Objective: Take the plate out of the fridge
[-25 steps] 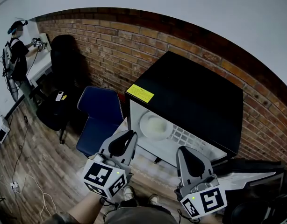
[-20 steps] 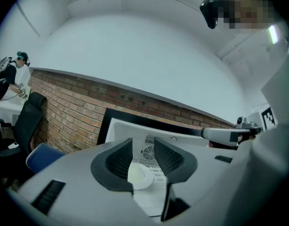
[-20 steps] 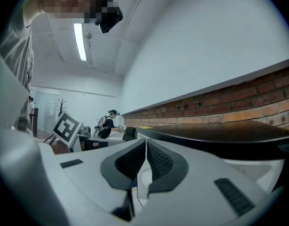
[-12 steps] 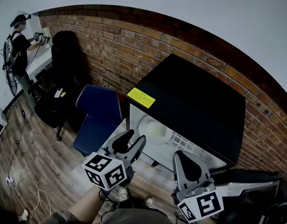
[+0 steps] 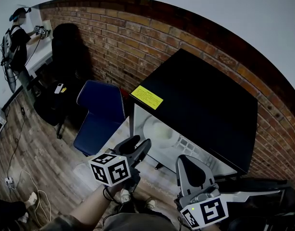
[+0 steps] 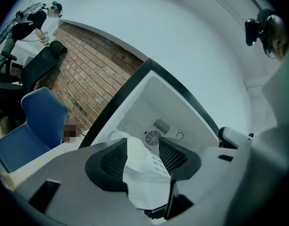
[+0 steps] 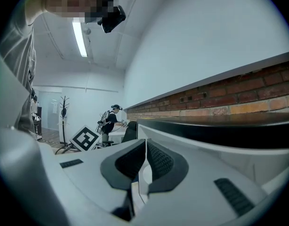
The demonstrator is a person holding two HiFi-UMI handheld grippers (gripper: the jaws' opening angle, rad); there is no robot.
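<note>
One left claw (image 5: 141,142), opening and empty, aimed into the fridge (image 5: 200,100).

The small black fridge (image 5: 200,100) stands open at the front, so its white inside can be entered straight on. The left gripper (image 5: 139,142) hangs before that mouth, jaws opening with only air between them. Inside, a round white plate (image 5: 159,129) lies on the wire shelf (image 5: 193,143), with room above it. A blue padded chair (image 5: 99,114) crowds the fridge's left flank, the white-lined open door (image 5: 253,183) bounds the right, and the red brick wall (image 5: 138,37) closes the back.
</note>
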